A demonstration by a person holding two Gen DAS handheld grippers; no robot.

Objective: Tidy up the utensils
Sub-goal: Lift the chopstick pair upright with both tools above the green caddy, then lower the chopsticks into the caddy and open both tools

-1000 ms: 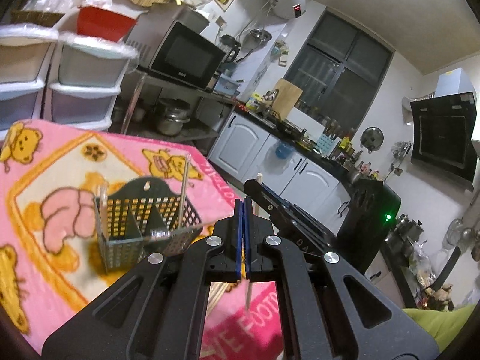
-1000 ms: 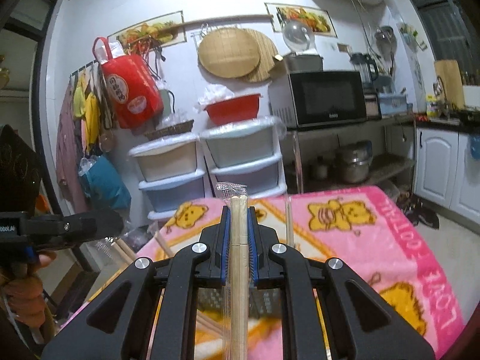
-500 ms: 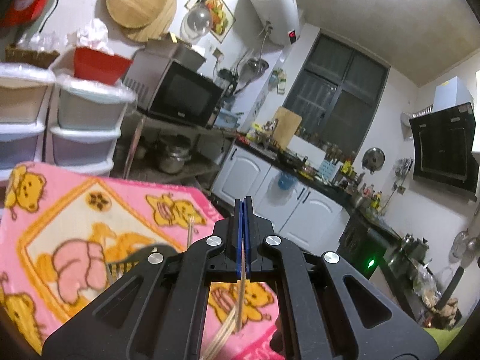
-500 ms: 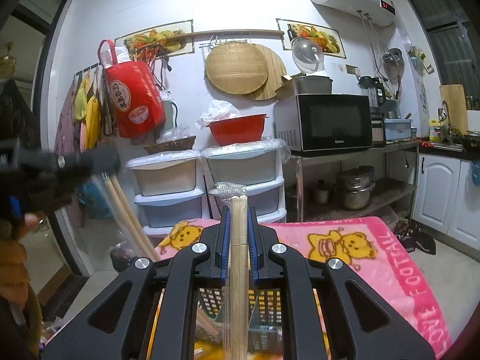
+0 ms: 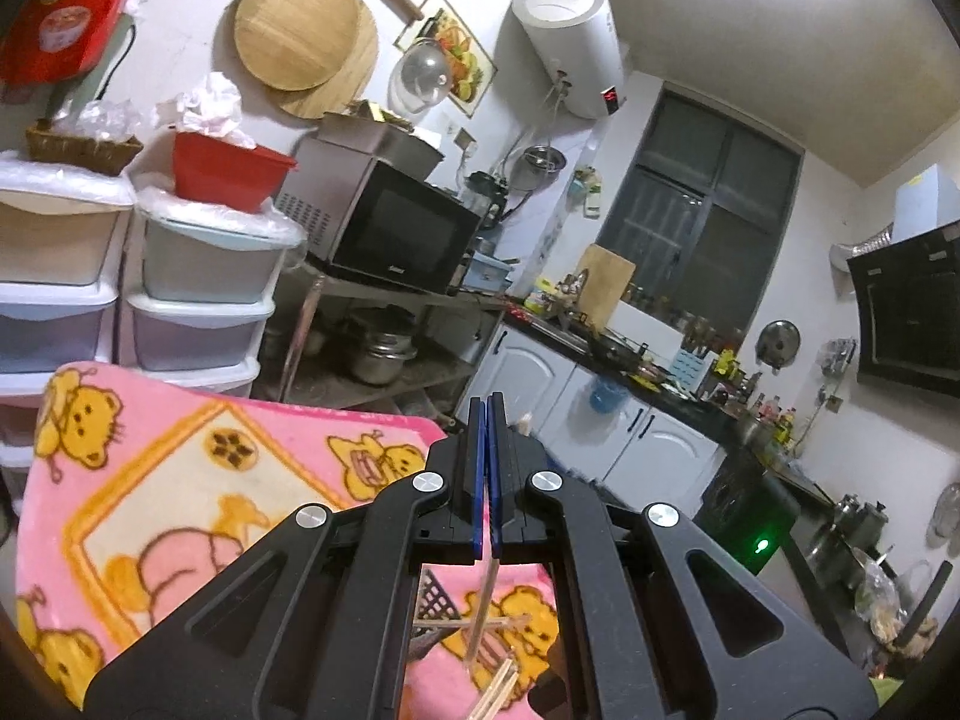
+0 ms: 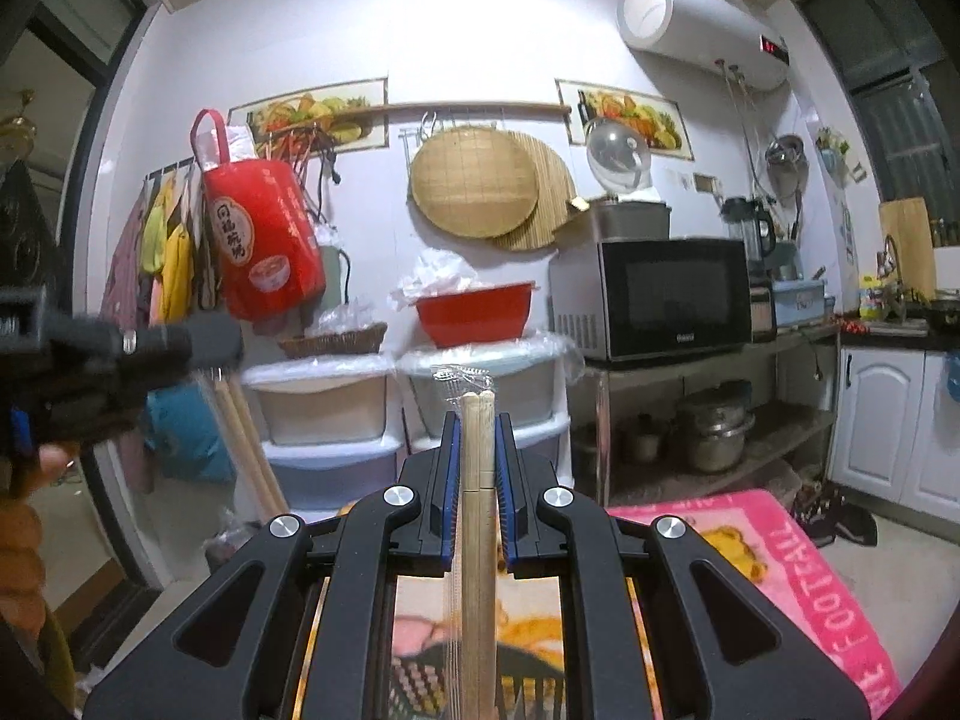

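My right gripper [image 6: 477, 420] is shut on a pair of pale wooden chopsticks [image 6: 478, 480] in a clear wrapper, their blunt ends poking out past the blue pads. My left gripper [image 5: 486, 414] is shut too, with a thin wooden chopstick [image 5: 483, 594] hanging down from its pads. In the right wrist view the left gripper [image 6: 207, 339] is at the left edge, with chopsticks [image 6: 243, 438] slanting down below it. The dark mesh utensil basket [image 5: 435, 600] lies low behind the left fingers, and its rim [image 6: 420, 681] shows under the right gripper.
A pink cartoon blanket [image 5: 180, 480] covers the table. Loose chopsticks [image 5: 498, 684] lie on it near the basket. Stacked plastic drawers [image 6: 330, 414] and a microwave [image 6: 672, 294] on a metal shelf stand beyond the table. A hand [image 6: 36, 468] holds the left gripper.
Both grippers have risen and tipped upward, so the basket and blanket have sunk to the bottom of both views. In the right view the left gripper has climbed with its chopsticks.
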